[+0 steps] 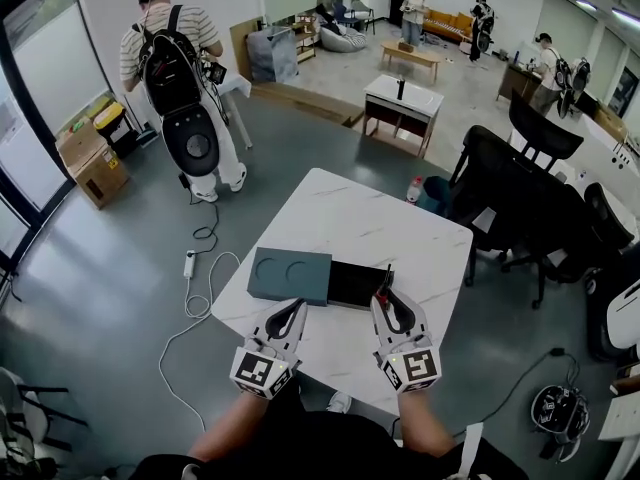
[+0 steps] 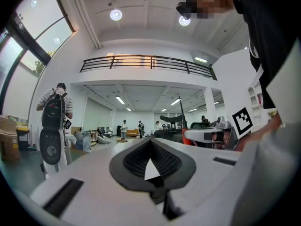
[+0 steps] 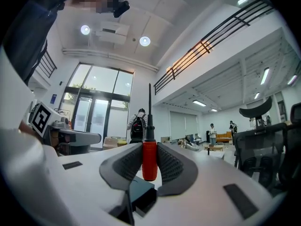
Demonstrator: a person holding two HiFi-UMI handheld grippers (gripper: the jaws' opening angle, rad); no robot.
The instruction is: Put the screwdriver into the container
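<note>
A screwdriver with a red handle and a thin black shaft stands upright between the pads of my right gripper, which is shut on the handle. In the head view that gripper hovers at the near right edge of the container, with the screwdriver pointing away from me. The container is a black open tray with a dark teal lid slid to its left; the lid has two round recesses. My left gripper is shut and empty just in front of the lid, its tips meeting.
The white marble table carries only the container. Black office chairs crowd its right side. A power strip and white cable lie on the floor at the left. A person with a backpack stands far left, near cardboard boxes.
</note>
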